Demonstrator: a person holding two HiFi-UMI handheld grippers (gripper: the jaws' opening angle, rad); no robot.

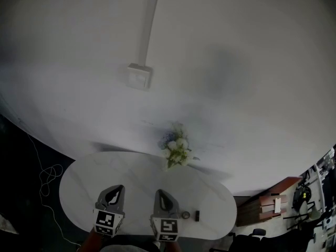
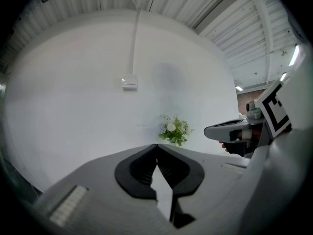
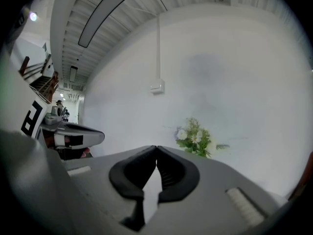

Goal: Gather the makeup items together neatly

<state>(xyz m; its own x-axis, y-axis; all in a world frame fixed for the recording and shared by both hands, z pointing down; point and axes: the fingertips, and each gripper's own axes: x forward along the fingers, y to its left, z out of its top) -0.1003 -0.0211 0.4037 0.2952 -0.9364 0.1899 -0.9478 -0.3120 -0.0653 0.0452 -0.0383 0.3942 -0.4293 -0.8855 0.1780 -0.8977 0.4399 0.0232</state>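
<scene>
Pointing almost level toward the white wall [image 1: 236, 46], the left gripper [image 1: 118, 189] and the right gripper [image 1: 159, 192] sit side by side above the near edge of the white oval marble worktop [image 1: 89, 175], each with jaws pressed together on nothing. Just right of the right gripper, behind its jaw tips, a small round silvery makeup pot [image 1: 185, 214] and a small dark makeup stick [image 1: 197, 215] stand close together, clear of both jaws.

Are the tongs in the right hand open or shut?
Shut. The right tongs have their black tips touching, with nothing held between them.
</scene>
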